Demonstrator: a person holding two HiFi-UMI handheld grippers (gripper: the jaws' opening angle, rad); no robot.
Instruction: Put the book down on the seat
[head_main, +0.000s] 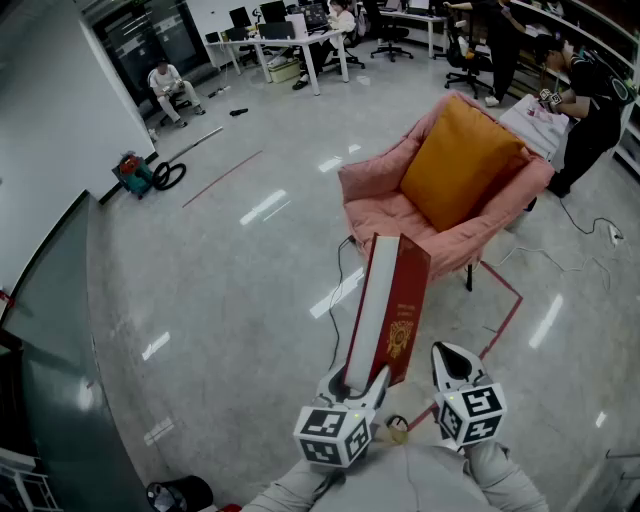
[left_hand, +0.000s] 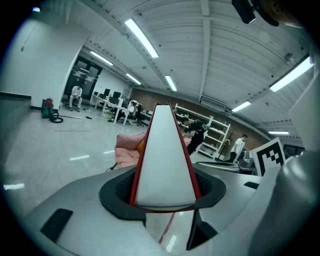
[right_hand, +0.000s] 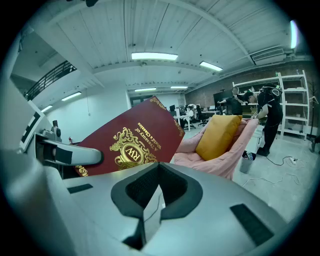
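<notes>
The book (head_main: 390, 300) is pinched upright in the left gripper's (head_main: 359, 386) jaws, well short of the seat (head_main: 385, 212). The right gripper's (head_main: 455, 360) jaws are closed on nothing. The carry is judged unfinished, so bringing over and lowering flat are called for.

The cushion (head_main: 455, 165) rests on the chair (head_main: 375, 200), against its back. In front of the chair, the book (head_main: 390, 305) stands on end between the jaws of the left gripper (head_main: 358, 383). The right gripper (head_main: 455, 360) is just right of the book and apart from it. A person (head_main: 590, 95) stands close to the right of the chair. A cable (head_main: 560, 262) lies on the floor to the chair's right. Desks (head_main: 275, 45) stand far behind the chair and to its left.
</notes>
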